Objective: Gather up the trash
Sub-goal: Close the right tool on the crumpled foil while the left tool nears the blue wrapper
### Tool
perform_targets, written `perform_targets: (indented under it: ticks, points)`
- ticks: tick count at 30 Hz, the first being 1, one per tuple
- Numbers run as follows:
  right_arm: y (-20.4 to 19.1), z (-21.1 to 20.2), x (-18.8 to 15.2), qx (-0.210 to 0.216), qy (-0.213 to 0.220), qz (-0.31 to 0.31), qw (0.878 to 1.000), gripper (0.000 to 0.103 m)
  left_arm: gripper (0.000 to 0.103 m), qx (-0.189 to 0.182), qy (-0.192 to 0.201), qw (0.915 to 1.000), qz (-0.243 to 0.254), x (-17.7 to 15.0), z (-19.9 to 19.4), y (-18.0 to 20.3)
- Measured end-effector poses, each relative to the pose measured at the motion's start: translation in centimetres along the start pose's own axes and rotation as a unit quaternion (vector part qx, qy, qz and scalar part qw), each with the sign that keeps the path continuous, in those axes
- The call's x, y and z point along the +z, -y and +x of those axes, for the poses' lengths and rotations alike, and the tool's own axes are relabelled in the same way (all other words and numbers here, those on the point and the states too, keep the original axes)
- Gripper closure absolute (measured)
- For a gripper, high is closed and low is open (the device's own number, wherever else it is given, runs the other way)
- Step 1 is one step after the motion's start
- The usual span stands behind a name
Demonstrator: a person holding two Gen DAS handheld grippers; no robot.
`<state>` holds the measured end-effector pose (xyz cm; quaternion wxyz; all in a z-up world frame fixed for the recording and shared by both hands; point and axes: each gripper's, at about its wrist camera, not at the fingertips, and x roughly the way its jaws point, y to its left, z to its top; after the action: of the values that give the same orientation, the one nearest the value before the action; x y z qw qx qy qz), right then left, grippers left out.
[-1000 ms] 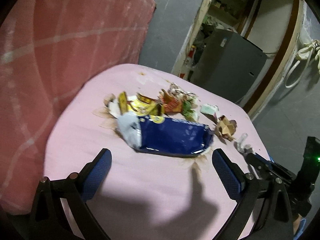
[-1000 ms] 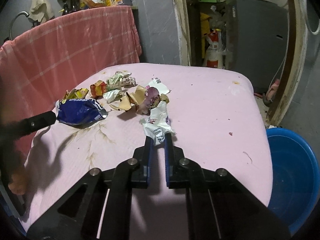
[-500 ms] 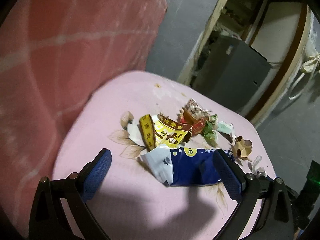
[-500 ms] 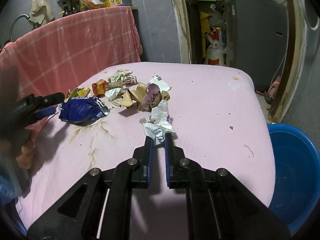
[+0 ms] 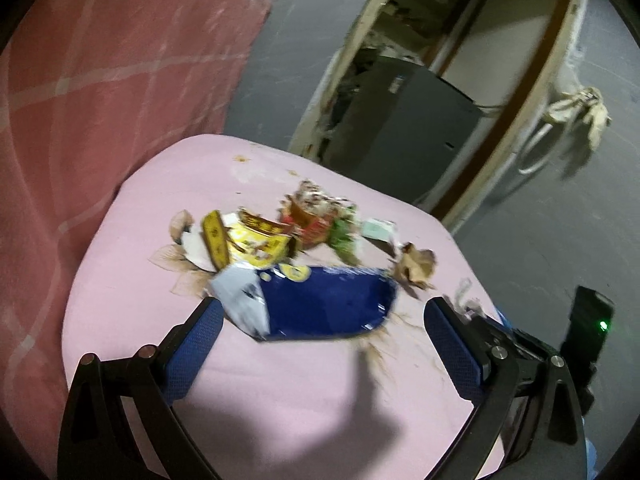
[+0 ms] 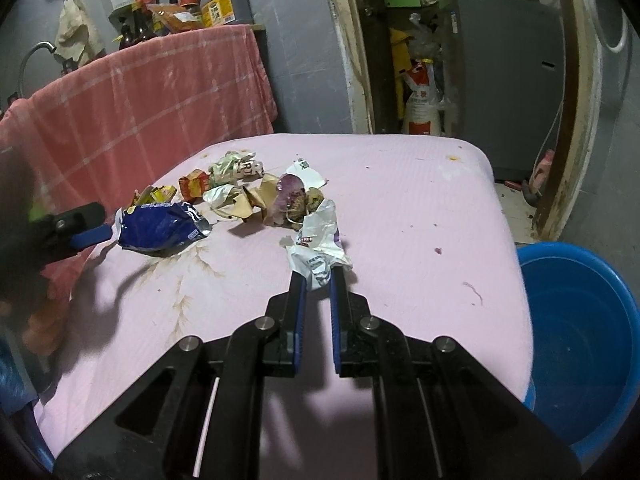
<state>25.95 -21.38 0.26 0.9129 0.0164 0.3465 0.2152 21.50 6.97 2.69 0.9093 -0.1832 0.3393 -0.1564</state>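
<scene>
We've got the right gripper (image 6: 318, 276) clamped on a crumpled white wrapper (image 6: 320, 240), which sits on the pink table (image 6: 420, 220) at the near edge of the trash pile (image 6: 256, 196). Our left gripper (image 5: 320, 320) is wide open with its fingers (image 5: 200, 344) either side of the blue chip bag (image 5: 328, 300); the left pad looks right at the bag's silver end, but it's blurry, so we can't tell if it touches. The blue tub (image 6: 580, 320) sits on the floor just off the table's right side.
</scene>
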Motion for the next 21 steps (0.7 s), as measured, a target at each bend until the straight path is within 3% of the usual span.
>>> perform_targets:
  ticks: [4, 10, 17, 21]
  points:
    - [0.2, -0.4, -0.3, -0.002, 0.001, 0.004, 1.0, 0.09, 0.005, -0.009, -0.006, 0.9998, 0.017, -0.7, -0.7, 1.2]
    - [0.5, -0.7, -0.6, -0.003, 0.002, 0.008, 1.0, 0.089, 0.005, 0.054, -0.002, 0.9985, 0.004, -0.2, 0.4, 0.1]
    - [0.3, -0.3, -0.6, -0.003, -0.002, 0.002, 1.0, 0.089, 0.005, 0.039, -0.019, 0.9989, -0.016, 0.6, 2.4, -1.5]
    - [0.4, -0.4, -0.8, -0.001, -0.001, 0.002, 1.0, 0.089, 0.024, 0.004, -0.022, 0.9997, -0.006, 0.7, 2.0, -0.9]
